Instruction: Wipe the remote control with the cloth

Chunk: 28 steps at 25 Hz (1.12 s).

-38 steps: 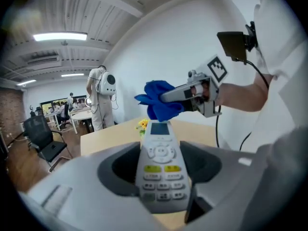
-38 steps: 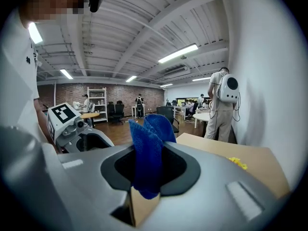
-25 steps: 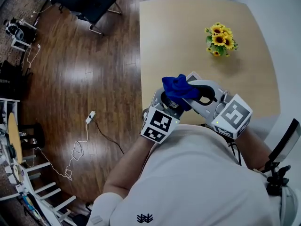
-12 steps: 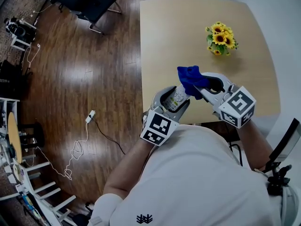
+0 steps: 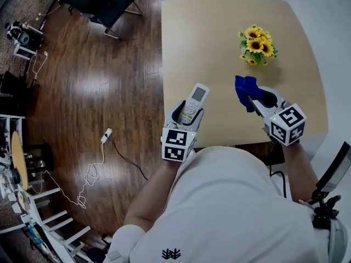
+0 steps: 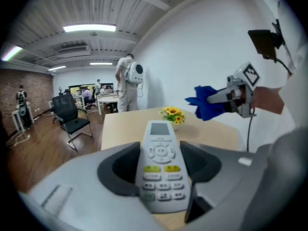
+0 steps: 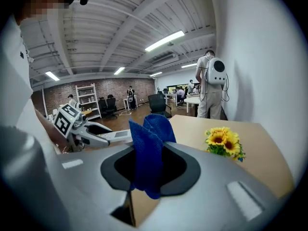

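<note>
1. The table (image 5: 208,37), pale wood, fills the upper middle of the head view, and a dark wooden floor lies off its nine o'clock side.
2. The person's white shirt (image 5: 230,212) takes up the six o'clock part of that view, with both arms reaching up to the table's near edge.
3. A black chair (image 5: 101,1) stands on the floor at eleven o'clock, well apart from the table.
4. The left gripper (image 5: 190,111) is at the table's seven o'clock corner. Its jaws stand partly apart and are clamped on the lower end of the remote control.
5. The right gripper (image 5: 253,97) is at the table's five o'clock part, well apart from the left one. Its jaws are pinched together on the cloth.
6. The sunflowers (image 5: 256,45) stand at the table's two o'clock, beyond the right gripper.
7. The remote control (image 5: 196,98) lies buttons up with its screen end pointing to one o'clock.
8. The cloth (image 5: 244,89), blue and bunched, sticks out past the jaw tips toward eleven o'clock, and a fold hangs below them.
</note>
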{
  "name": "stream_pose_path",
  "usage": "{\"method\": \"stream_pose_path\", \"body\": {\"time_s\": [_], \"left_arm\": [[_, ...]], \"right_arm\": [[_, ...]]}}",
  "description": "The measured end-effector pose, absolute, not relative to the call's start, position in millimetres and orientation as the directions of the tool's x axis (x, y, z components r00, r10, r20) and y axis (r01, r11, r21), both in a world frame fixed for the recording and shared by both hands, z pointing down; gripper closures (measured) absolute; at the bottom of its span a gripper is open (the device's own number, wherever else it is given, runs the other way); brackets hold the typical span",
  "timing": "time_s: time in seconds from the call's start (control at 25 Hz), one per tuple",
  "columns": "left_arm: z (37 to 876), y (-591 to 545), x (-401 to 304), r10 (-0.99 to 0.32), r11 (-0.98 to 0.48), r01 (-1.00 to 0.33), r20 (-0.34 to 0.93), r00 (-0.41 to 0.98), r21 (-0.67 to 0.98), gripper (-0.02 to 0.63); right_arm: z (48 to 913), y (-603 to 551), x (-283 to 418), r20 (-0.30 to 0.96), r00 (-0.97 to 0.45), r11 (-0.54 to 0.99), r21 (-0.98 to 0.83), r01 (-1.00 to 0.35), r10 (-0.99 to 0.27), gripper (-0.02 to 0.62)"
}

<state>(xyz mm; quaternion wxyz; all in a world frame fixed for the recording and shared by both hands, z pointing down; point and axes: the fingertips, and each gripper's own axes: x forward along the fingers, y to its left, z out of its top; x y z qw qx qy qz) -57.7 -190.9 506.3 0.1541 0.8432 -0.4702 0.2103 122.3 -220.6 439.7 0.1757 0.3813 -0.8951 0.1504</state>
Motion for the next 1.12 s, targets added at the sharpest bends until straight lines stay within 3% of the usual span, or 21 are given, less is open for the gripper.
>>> {"method": "stream_pose_path", "body": {"time_s": [0.32, 0.52, 0.8, 1.12], "left_arm": [[600, -211, -100, -0.728, -0.178, -0.97, 0.642, 0.242, 0.165, 0.33], [663, -213, -107, -0.663, -0.065, -0.989, 0.736, 0.141, 0.132, 0.33], [701, -213, -111, -0.613, -0.002, -0.998, 0.788, 0.046, 0.057, 0.33], [726, -206, -113, -0.56, -0.026, -1.0, 0.828, 0.019, 0.005, 0.327]], "right_arm": [[475, -197, 145, 0.501, -0.648, 0.652, -0.199, -0.731, -0.574, 0.511], [484, -186, 165, 0.534, -0.65, 0.663, -0.205, -0.72, -0.541, 0.511], [490, -182, 193, 0.555, -0.645, 0.664, -0.207, -0.719, -0.526, 0.511], [492, -183, 200, 0.542, -0.668, 0.676, -0.228, -0.7, -0.509, 0.511]]}}
